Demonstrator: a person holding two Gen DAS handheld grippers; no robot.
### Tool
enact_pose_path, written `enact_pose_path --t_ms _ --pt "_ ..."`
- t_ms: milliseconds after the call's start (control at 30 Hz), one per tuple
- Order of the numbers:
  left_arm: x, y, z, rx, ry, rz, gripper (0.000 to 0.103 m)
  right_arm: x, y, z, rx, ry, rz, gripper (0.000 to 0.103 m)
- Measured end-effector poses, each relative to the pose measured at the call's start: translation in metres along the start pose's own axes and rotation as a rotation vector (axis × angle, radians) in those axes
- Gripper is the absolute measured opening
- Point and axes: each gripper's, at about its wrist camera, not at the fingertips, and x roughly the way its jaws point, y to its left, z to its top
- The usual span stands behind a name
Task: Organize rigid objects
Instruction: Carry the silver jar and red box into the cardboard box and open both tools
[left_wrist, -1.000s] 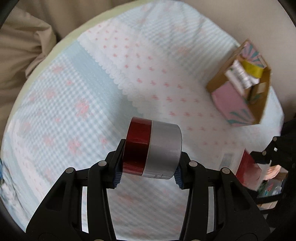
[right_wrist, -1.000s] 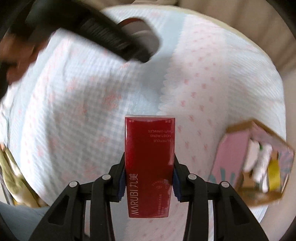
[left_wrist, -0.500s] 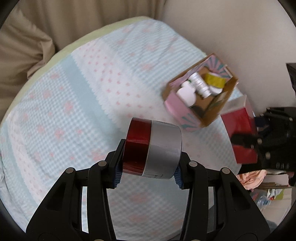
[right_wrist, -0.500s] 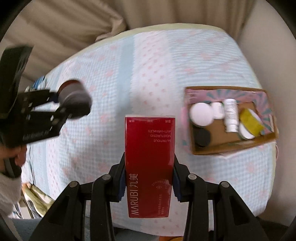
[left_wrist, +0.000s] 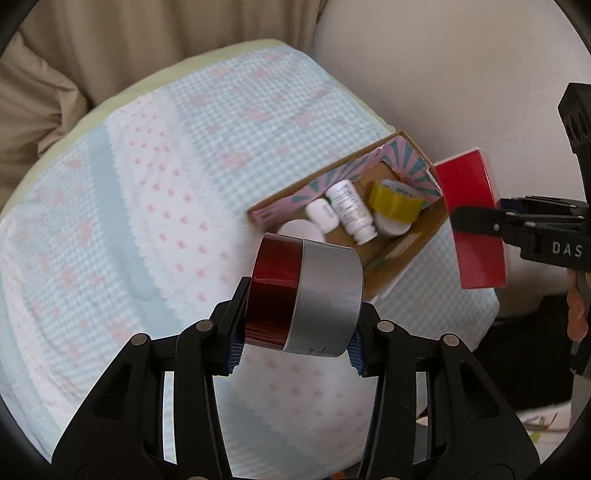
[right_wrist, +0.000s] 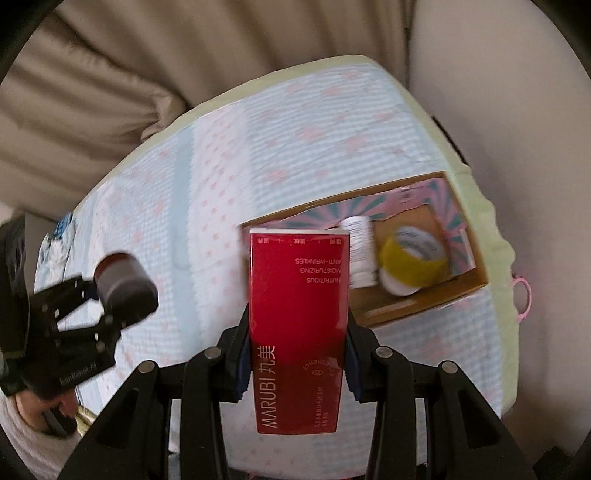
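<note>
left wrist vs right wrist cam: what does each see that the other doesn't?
Left wrist only: a small white jar and a larger white round lid inside the cardboard box; in the right wrist view the carton covers that end.

Right wrist only: the MARUBI print on the red carton, and a pink ring at the bed's edge.

Both: left gripper shut on the red-and-silver jar, right gripper shut on the carton, white bottle, yellow tape roll, checked blanket.

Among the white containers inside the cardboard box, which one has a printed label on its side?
The tall white bottle lying in the cardboard box, beside the yellow tape roll. The other white containers look plain and shorter.
</note>
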Motion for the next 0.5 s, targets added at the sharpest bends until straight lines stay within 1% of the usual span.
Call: enact_pose_path --t_ms 33,100,167,233,333,433,500 --pt "0.008 -0.006 0.004 -0.013 0.006 -0.006 0.041 0.005 -0.015 0.006 0.013 0.001 -0.005 0.038" --pt "0.027 -0.017 0.013 -0.036 0.021 -0.024 0.041 0.013 -0.03 0.012 0.03 0.002 -0.014 0.038" --pt "0.048 -0.028 0.022 -0.042 0.039 -0.024 0.041 0.024 -0.046 0.016 0.064 0.008 -0.011 0.038" --pt "0.068 -0.036 0.03 -0.043 0.062 -0.027 0.041 0.041 -0.063 0.021 0.114 0.02 0.019 0.038" --pt "0.098 -0.045 0.042 -0.042 0.095 -0.025 0.041 0.061 -0.077 0.027 0.156 0.034 0.039 0.038" --pt "0.127 -0.049 0.058 -0.048 0.128 -0.022 0.041 0.082 -0.084 0.031 0.17 0.05 0.041 0.038" --pt "0.145 -0.05 0.071 -0.034 0.147 -0.013 0.041 0.095 -0.087 0.034 0.178 0.052 0.05 0.038"
